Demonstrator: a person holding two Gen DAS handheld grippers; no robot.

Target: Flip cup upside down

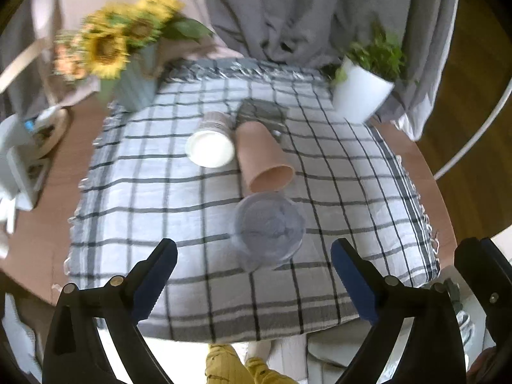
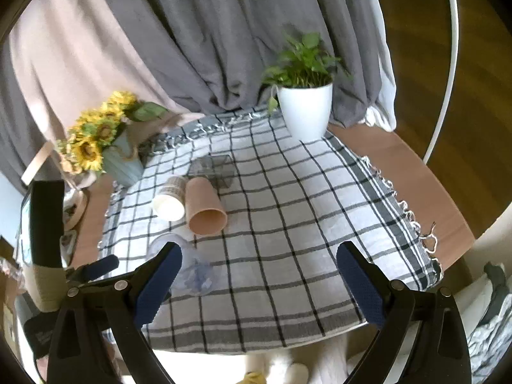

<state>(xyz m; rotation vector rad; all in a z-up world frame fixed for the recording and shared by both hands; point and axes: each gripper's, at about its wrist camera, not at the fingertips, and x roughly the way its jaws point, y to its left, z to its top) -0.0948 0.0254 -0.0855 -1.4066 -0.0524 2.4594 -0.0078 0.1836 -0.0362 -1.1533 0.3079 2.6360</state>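
Several cups stand on a checked cloth [image 1: 336, 192]. A clear plastic cup [image 1: 268, 228] stands upright nearest me; in the right wrist view [image 2: 192, 272] my left finger partly hides it. Behind it stand a brown paper cup [image 1: 264, 156] [image 2: 204, 208] and a white paper cup [image 1: 211, 144] [image 2: 169, 201], both mouth up. A clear square holder [image 1: 262, 112] [image 2: 212, 168] sits behind them. My left gripper [image 1: 254, 268] is open and empty just in front of the clear cup. My right gripper [image 2: 259, 272] is open and empty, to the right of the cups.
A vase of sunflowers [image 1: 128, 60] [image 2: 105, 147] stands at the back left. A white pot with a green plant [image 1: 361, 92] [image 2: 304, 112] stands at the back right. Grey curtains [image 2: 208, 32] hang behind the table. A tray with small items [image 1: 41, 134] lies at the left.
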